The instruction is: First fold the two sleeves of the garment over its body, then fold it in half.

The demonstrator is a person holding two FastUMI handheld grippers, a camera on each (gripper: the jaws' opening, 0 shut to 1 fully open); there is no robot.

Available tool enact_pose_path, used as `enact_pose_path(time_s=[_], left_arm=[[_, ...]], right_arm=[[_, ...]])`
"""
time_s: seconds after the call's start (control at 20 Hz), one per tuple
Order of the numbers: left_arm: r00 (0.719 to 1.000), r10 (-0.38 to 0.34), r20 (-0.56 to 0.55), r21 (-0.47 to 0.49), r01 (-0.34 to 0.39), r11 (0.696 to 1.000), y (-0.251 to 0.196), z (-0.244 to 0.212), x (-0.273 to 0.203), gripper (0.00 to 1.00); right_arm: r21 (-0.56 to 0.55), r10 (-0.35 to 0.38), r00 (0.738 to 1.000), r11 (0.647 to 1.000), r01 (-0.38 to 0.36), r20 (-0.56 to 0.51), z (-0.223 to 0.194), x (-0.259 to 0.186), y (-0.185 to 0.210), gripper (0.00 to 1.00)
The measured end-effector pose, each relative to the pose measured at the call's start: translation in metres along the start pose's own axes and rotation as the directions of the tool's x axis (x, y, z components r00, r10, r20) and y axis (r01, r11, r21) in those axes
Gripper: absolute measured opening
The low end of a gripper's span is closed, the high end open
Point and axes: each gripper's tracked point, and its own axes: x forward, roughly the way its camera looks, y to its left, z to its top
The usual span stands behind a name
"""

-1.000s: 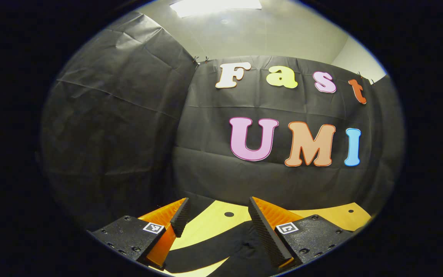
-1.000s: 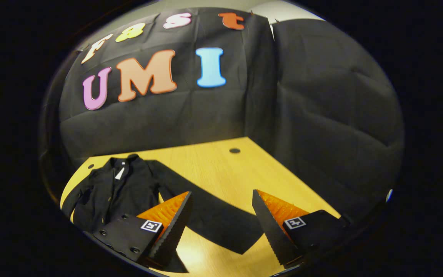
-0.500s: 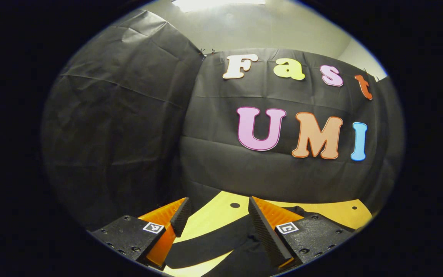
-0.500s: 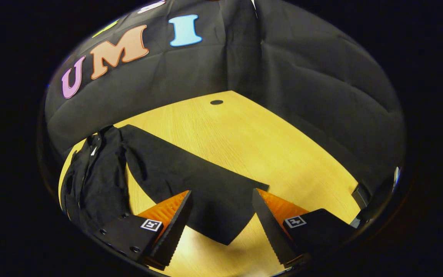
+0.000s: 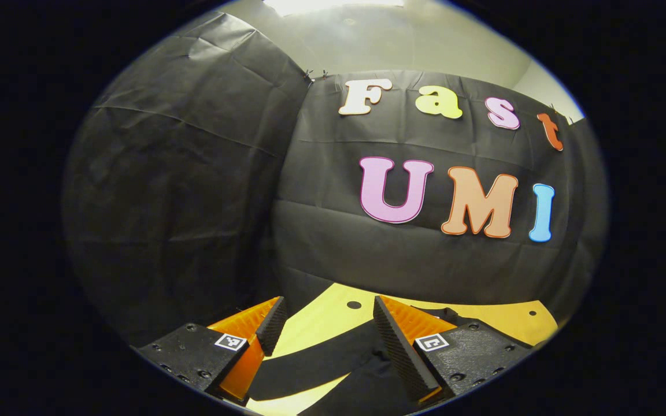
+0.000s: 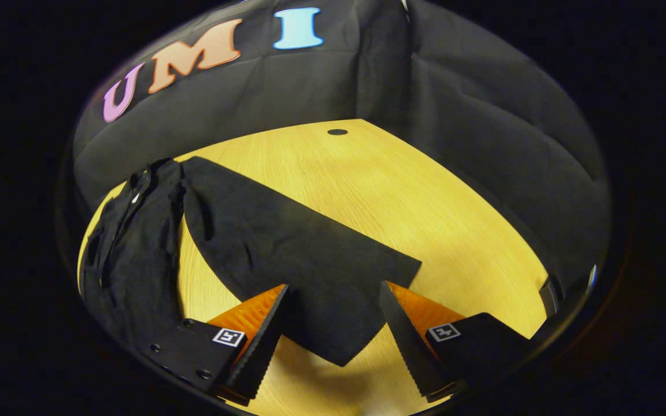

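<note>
Black long-sleeved garment [image 6: 136, 242] lay flat on yellow wooden table [image 6: 425, 202], sleeve [image 6: 287, 254] splayed outward. Right gripper [image 6: 333, 323] hung above cuff, fingers apart, likely lining up pinch. Left gripper [image 5: 324, 341] waited, fingers apart, over other sleeve [image 5: 315, 364].

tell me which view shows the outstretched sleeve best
The right gripper view: the sleeve lies flat on the table, cuff between the open fingers. The left gripper view catches just a strip of the other sleeve.

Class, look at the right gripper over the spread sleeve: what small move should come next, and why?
Probably lower the right gripper and close on the sleeve's cuff end: its fingers stand open with the cuff between them, and the sleeve lies flat on the table, unfolded.
</note>
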Motion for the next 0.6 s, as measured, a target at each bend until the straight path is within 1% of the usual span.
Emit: enact_pose_path(time_s=[0.15,0.3,0.35,0.4,0.45,0.5,0.55,0.6], left_arm=[[1.0,-0.008,-0.018,-0.015,0.008,1.0,-0.003,-0.008,0.002,0.87],[1.0,-0.012,-0.026,-0.014,0.011,1.0,-0.003,-0.012,0.003,0.87],[1.0,-0.01,-0.027,-0.013,0.01,1.0,-0.002,-0.012,0.003,0.87],[1.0,-0.008,-0.028,-0.015,0.008,1.0,-0.002,-0.012,0.004,0.9],[1.0,-0.006,-0.029,-0.017,0.005,1.0,0.0,-0.012,0.005,0.87],[1.0,-0.001,-0.029,-0.018,0.001,1.0,0.002,-0.012,0.005,0.87],[1.0,0.003,-0.029,-0.02,-0.004,1.0,0.004,-0.013,0.005,0.87],[1.0,0.008,-0.029,-0.02,-0.009,1.0,0.008,-0.015,0.004,0.87]], right_arm=[[0.031,0.005,1.0,1.0,-0.005,-0.001,0.002,-0.001,0.006,0.88],[0.034,0.007,1.0,0.999,-0.007,0.002,0.009,0.0,0.012,0.61],[0.031,0.013,1.0,0.999,-0.013,0.003,0.009,0.001,0.012,0.48],[0.029,0.021,1.0,0.999,-0.021,0.003,0.009,0.002,0.014,0.43],[0.028,0.023,1.0,0.999,-0.023,0.004,0.009,0.003,0.015,0.28],[0.025,0.02,1.0,0.999,-0.02,0.0,0.01,0.005,0.016,0.22],[0.022,0.014,1.0,1.0,-0.014,-0.004,0.011,0.005,0.015,0.12],[0.021,0.013,1.0,1.0,-0.012,-0.017,0.012,0.004,0.016,0.12]])
